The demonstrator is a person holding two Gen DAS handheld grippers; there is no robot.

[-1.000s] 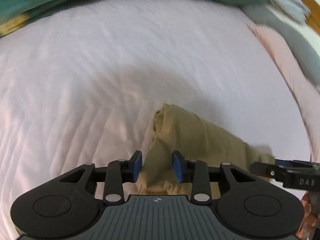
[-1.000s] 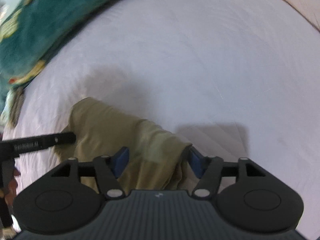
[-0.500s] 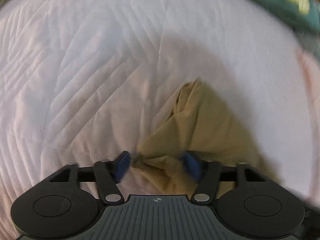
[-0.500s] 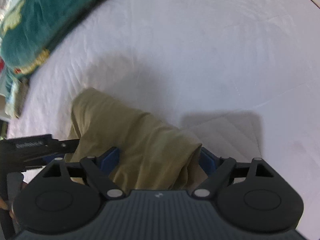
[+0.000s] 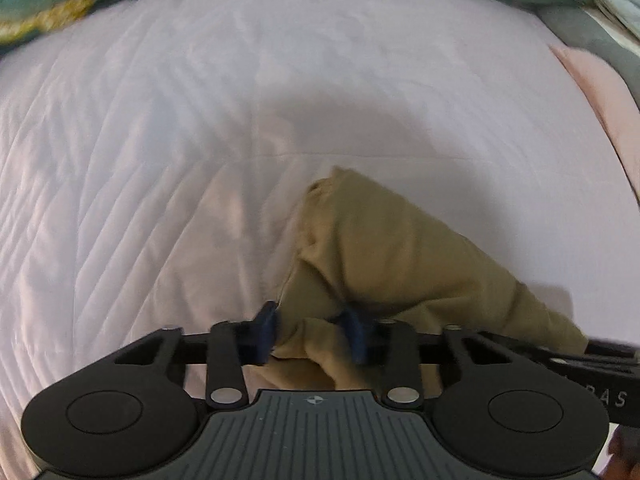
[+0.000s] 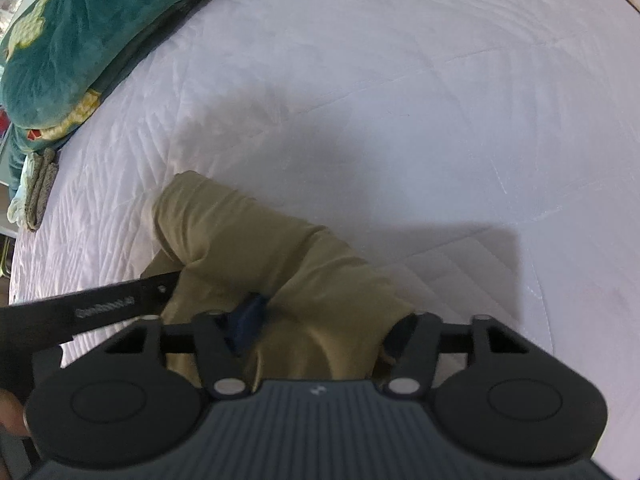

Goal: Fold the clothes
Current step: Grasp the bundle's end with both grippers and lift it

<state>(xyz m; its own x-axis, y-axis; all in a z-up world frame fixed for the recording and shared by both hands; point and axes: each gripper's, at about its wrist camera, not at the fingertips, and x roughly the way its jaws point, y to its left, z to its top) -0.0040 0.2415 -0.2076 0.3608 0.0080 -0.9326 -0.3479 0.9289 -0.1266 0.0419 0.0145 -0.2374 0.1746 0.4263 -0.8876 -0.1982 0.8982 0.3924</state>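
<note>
An olive-khaki garment lies crumpled on the white quilted bed cover. My left gripper points steeply down at its near left end. Its jaws are closing, and both blue pads press a bunched fold between them. In the right wrist view the same garment runs from the left-middle towards me. My right gripper straddles a thick bulge of it, jaws closing. The left pad digs into the cloth, while cloth hides the right pad. The left gripper's black finger reaches in from the left.
A teal plush blanket with yellow patterns lies along the far edge of the bed. Pink bedding sits at the right, and a small folded grey-green cloth at the left edge. White cover spreads out beyond the garment.
Both grippers have come down onto the garment. Their jaws stood wider half a second ago and have since narrowed onto the cloth, which now bunches between the pads.
</note>
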